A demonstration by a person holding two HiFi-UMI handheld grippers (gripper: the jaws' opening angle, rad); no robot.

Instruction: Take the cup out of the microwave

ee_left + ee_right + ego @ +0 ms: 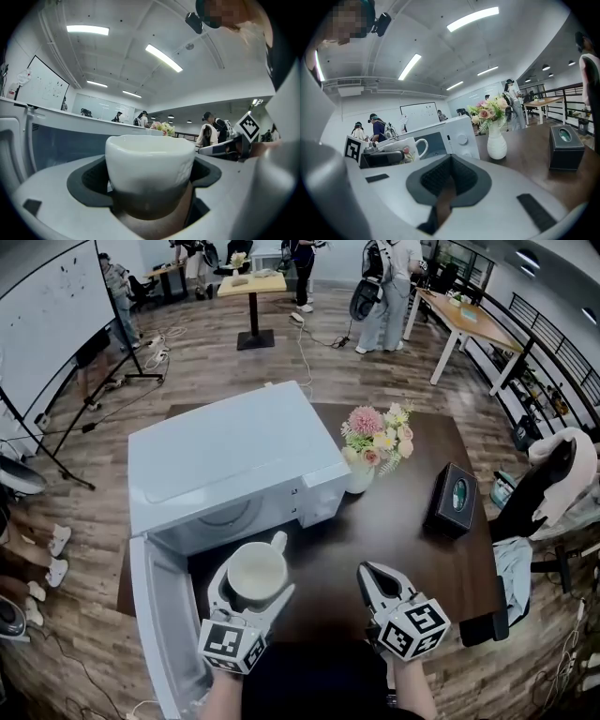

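I see a dark table (436, 563) mid-frame, carrying a white vase of pink flowers (375, 444) and, to its right, a black tissue box (451, 499). A whiteboard (42, 320) fills my upper left.

Left gripper (253, 579) (150, 187): near left, pointing away from the body, jaws closed around the cup (255, 570) (150, 159), pads on its two sides, cup upright. Right gripper (368, 576) (449, 178): near right, level with the left, jaws together, tips pointing far-left. Left forearm (217, 697) and right forearm (412, 697) enter at the near edge, well apart.
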